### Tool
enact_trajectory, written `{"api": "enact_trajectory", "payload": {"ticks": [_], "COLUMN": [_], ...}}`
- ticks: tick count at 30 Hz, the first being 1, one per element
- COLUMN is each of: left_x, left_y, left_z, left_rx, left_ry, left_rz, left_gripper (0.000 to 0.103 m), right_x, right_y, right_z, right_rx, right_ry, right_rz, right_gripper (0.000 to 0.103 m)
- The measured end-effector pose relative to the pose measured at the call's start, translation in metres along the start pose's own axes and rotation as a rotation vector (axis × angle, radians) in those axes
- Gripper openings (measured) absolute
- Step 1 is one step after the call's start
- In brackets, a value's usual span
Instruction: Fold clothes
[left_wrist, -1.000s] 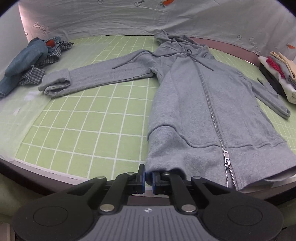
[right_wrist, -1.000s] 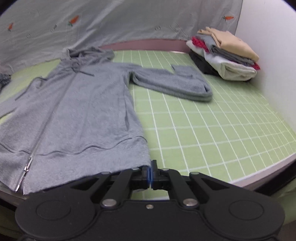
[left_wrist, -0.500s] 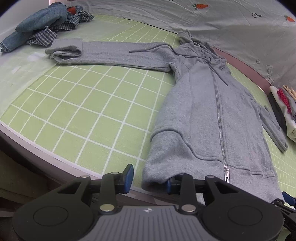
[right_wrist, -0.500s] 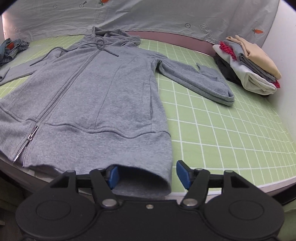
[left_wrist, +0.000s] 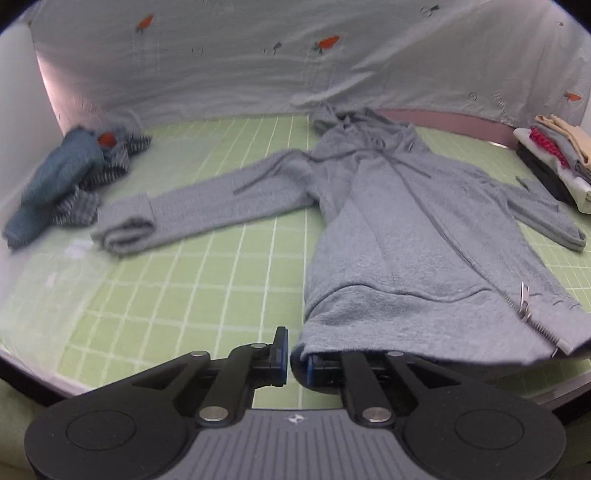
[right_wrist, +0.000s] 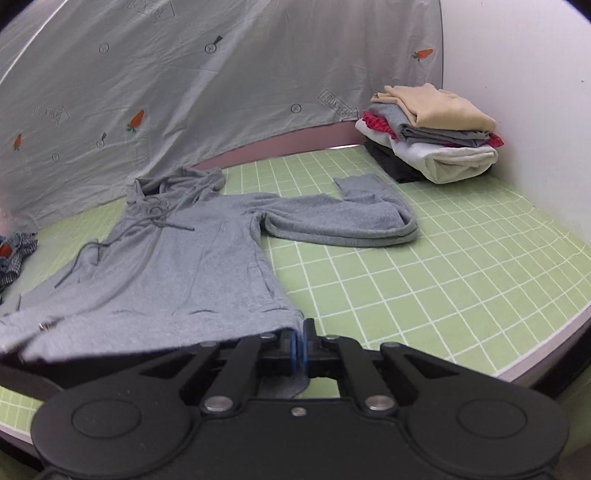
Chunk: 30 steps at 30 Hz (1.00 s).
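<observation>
- Grey zip hoodie (left_wrist: 399, 236): I see it lying front-up on the green gridded surface (left_wrist: 207, 295), hood toward the top of the frame, hem at the bottom edge nearest me. In the left wrist view it fills the centre and right; in the right wrist view (right_wrist: 177, 266) it fills the centre left.
- Hem: raised off the surface along the lower edge of both views, with the zipper pull (left_wrist: 524, 306) showing at lower right of the left view.
- Sleeves: one stretches toward the centre left of the left view, cuff doubled back; the other (right_wrist: 343, 221) lies bent at the centre of the right view.
- Left hand-held gripper (left_wrist: 294, 357): bottom centre; its jaws have just been closing and now pinch the hoodie's hem corner between the blue pads.
- Right hand-held gripper (right_wrist: 298, 349): bottom centre; its jaws have just been closing and stand nearly together, clamped on the other hem corner, with cloth hanging below the pads.
- Loose heap of blue and checked garments (left_wrist: 62, 184): centre left, well apart from the hoodie.
- Folded stack of clothes (right_wrist: 432, 129): upper right, against the wall.
- Grey carrot-print sheet (right_wrist: 221, 74): backdrop across the top.
</observation>
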<state>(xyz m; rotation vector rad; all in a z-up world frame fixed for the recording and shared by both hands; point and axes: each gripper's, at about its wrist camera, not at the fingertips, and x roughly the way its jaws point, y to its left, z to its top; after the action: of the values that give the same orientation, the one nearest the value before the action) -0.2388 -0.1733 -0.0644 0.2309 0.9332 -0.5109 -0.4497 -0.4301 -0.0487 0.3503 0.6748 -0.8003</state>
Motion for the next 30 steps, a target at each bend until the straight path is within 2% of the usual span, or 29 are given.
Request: {"api": "enact_trajectory", "payload": {"ticks": [2, 5, 7, 8, 9, 10, 11, 12, 14, 15, 17, 18, 20, 22, 24, 26, 28, 29, 30], "left_x": [0.015, 0.023, 0.021, 0.02, 0.02, 0.018, 0.017, 0.014, 0.001, -0.01, -0.028, -0.03, -0.019, -0.006, 0.0, -0.001, -0.007, -0.01, -0.013], "left_y": [0.004, 0.001, 0.0, -0.001, -0.002, -0.003, -0.004, -0.006, -0.009, -0.01, -0.013, -0.014, -0.013, -0.006, 0.0, 0.005, 0.013, 0.017, 0.021], "left_z": [-0.015, -0.028, -0.032, -0.032, -0.031, -0.031, -0.03, -0.028, -0.023, -0.019, -0.012, -0.013, -0.019, -0.029, -0.038, -0.043, -0.04, -0.038, -0.037], "left_rx": [-0.054, -0.077, -0.089, -0.097, -0.094, -0.082, -0.07, -0.051, -0.003, 0.023, 0.078, 0.101, 0.111, 0.038, -0.024, -0.052, -0.114, -0.148, -0.183], "left_ry": [0.065, 0.099, 0.087, 0.087, 0.084, 0.08, 0.075, 0.058, -0.012, -0.061, -0.152, -0.16, -0.105, -0.006, 0.057, 0.072, 0.078, 0.082, 0.085], "left_rz": [-0.03, -0.039, -0.045, -0.045, -0.036, -0.02, -0.003, 0.018, 0.076, 0.114, 0.177, 0.186, 0.186, 0.152, 0.127, 0.113, 0.084, 0.069, 0.054], "left_gripper": [0.015, 0.027, 0.034, 0.034, 0.033, 0.024, 0.01, 0.002, 0.002, 0.002, 0.002, 0.002, 0.003, 0.004, 0.008, 0.009, 0.04, 0.047, 0.056], "right_x": [0.016, 0.025, 0.024, 0.023, 0.024, 0.026, 0.027, 0.029, 0.031, 0.03, 0.018, 0.011, 0.004, 0.009, 0.016, 0.02, 0.02, 0.02, 0.018], "right_y": [0.003, 0.005, 0.012, 0.015, 0.018, 0.019, 0.021, 0.024, 0.027, 0.027, 0.023, 0.02, 0.016, 0.014, 0.014, 0.018, 0.019, 0.019, 0.019], "right_z": [-0.014, -0.026, -0.031, -0.031, -0.031, -0.031, -0.031, -0.03, -0.029, -0.028, -0.023, -0.02, -0.018, -0.026, -0.036, -0.042, -0.043, -0.043, -0.042], "right_rx": [-0.023, -0.012, -0.072, -0.103, -0.124, -0.139, -0.153, -0.169, -0.203, -0.216, -0.185, -0.165, -0.152, -0.14, -0.12, -0.117, -0.106, -0.1, -0.099], "right_ry": [0.074, 0.137, 0.124, 0.118, 0.116, 0.117, 0.119, 0.12, 0.112, 0.105, 0.047, 0.023, 0.019, 0.064, 0.107, 0.134, 0.142, 0.144, 0.142], "right_rz": [-0.034, -0.022, -0.047, -0.046, -0.039, -0.033, -0.026, -0.023, -0.014, -0.007, -0.009, -0.012, -0.03, -0.035, -0.027, -0.019, -0.015, -0.014, -0.01], "right_gripper": [0.004, 0.01, 0.028, 0.032, 0.036, 0.038, 0.038, 0.038, 0.026, 0.004, 0.004, 0.002, 0.002, 0.002, 0.002, 0.003, 0.009, 0.015, 0.027]}}
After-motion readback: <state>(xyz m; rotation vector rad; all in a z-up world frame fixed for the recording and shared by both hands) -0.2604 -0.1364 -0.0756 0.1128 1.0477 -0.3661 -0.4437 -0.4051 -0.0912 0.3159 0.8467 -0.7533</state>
